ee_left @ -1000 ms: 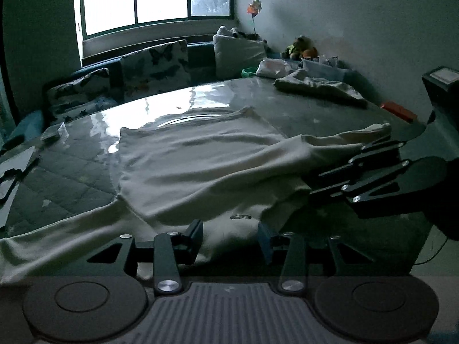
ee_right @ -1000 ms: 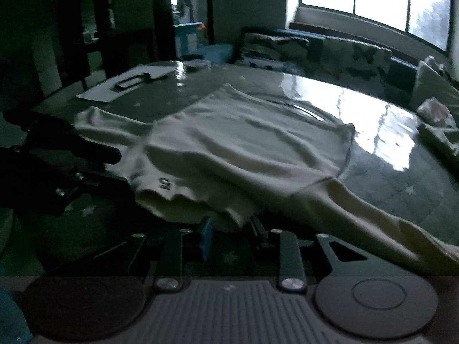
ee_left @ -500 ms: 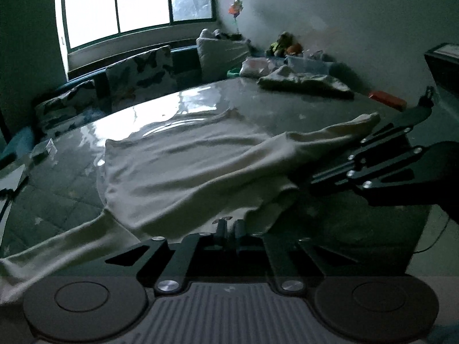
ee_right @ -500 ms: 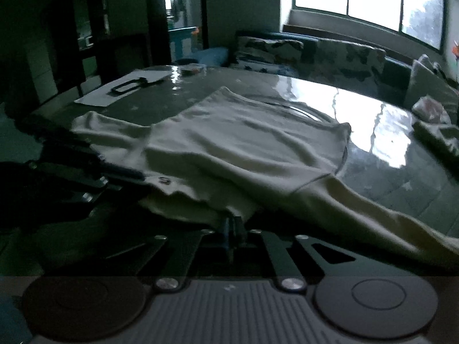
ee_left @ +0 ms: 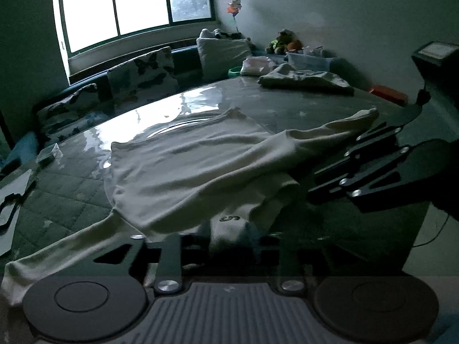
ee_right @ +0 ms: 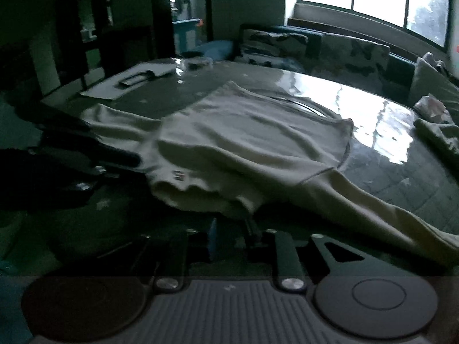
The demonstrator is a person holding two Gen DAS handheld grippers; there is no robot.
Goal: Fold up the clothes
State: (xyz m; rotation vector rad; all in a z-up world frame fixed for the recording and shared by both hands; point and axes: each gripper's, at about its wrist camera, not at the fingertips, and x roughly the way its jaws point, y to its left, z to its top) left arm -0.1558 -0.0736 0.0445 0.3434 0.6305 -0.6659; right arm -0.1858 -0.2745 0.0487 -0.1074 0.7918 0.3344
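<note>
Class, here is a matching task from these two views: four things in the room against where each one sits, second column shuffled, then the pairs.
1. white shirt
2. orange box
3. pinwheel
4. patterned cushion

a. on the sofa below the window
b. at the table's right edge
c. spread across the table
d. in the corner beside the window

Pairs: 1-c; 2-b; 3-d; 4-a

A single "S" or "5" mark near the hem of the white shirt [ee_left: 183, 172].
</note>
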